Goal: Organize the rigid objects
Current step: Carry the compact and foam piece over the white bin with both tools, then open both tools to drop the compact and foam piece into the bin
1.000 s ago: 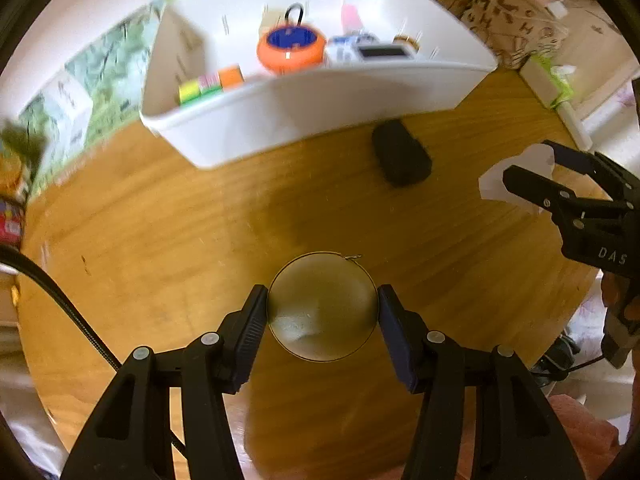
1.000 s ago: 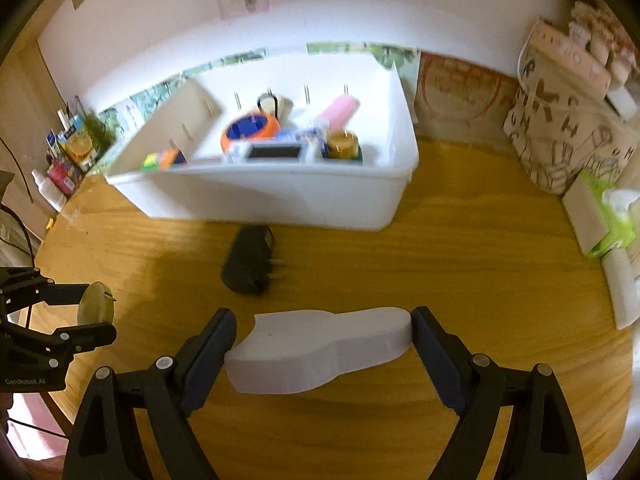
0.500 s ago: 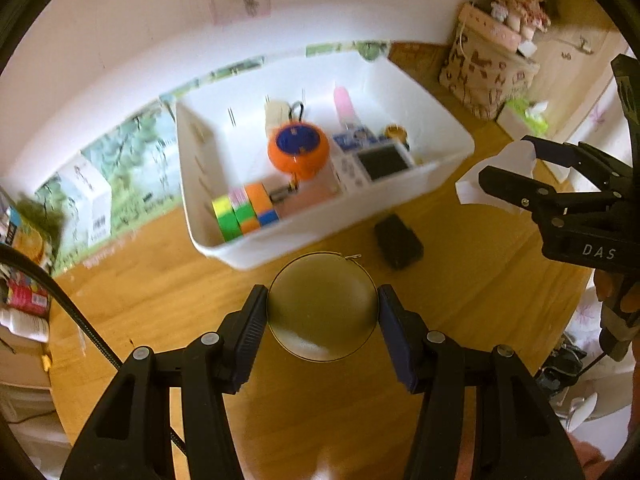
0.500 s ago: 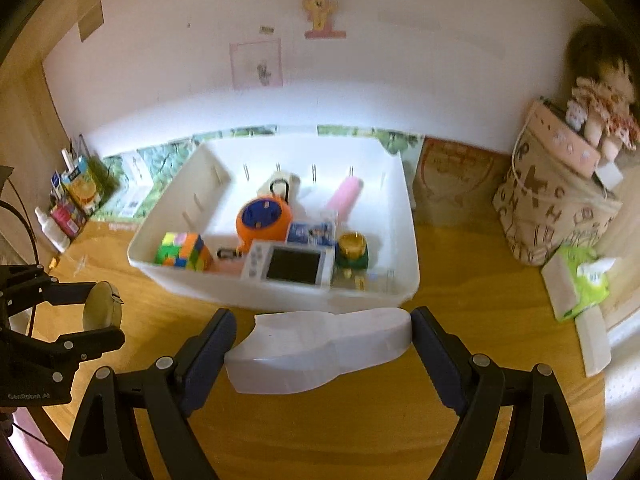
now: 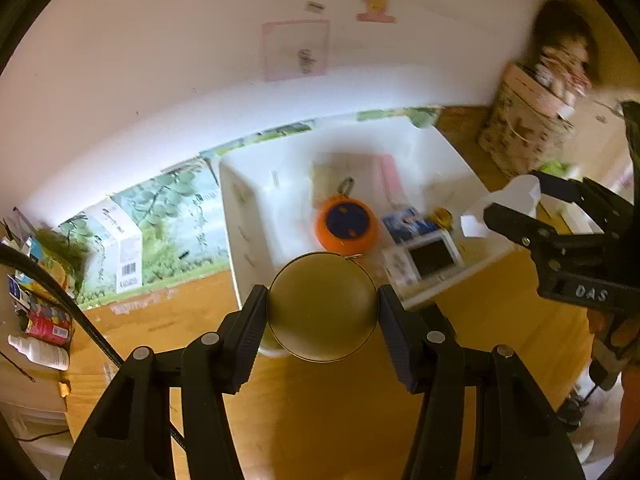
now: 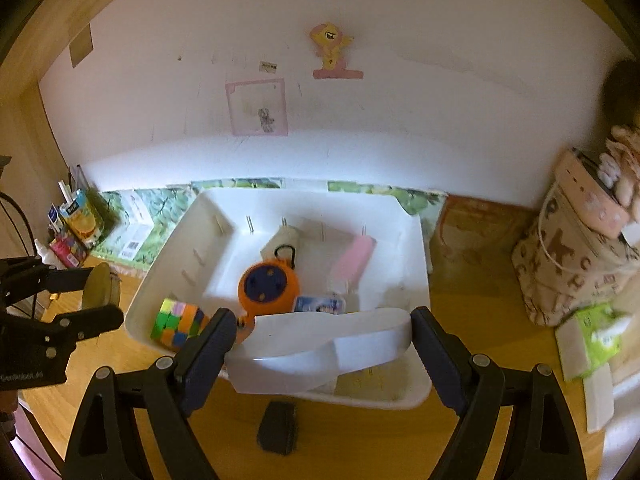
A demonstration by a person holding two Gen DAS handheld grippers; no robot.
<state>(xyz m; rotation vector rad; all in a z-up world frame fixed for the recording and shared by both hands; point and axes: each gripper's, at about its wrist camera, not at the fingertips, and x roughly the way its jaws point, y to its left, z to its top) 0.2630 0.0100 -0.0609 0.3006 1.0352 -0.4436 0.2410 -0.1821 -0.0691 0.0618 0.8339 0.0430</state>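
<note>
My left gripper [image 5: 322, 312] is shut on a round gold tin [image 5: 322, 306], held in the air over the near left corner of the white bin [image 5: 248, 216]. It also shows in the right wrist view [image 6: 98, 286]. My right gripper [image 6: 320, 340] is shut on a white curved plastic piece [image 6: 320, 344], held over the bin's near rim [image 6: 416, 280]. That piece also shows in the left wrist view [image 5: 504, 204]. In the bin lie an orange round device [image 6: 268, 288], a colour cube [image 6: 178, 322], a pink block [image 6: 354, 258] and a small screen device [image 5: 430, 256].
A black adapter [image 6: 278, 426] lies on the wooden table [image 6: 480, 280] in front of the bin. A patterned bag [image 6: 568, 264] and green tissue pack [image 6: 596, 334] stand at the right. Bottles and cartons [image 6: 72, 228] crowd the left wall. A white box [image 5: 124, 240] leans left of the bin.
Both grippers have risen and moved forward toward the bin with their loads. The bin now sits lower and closer in both views; the tin and white piece now hang over it.
</note>
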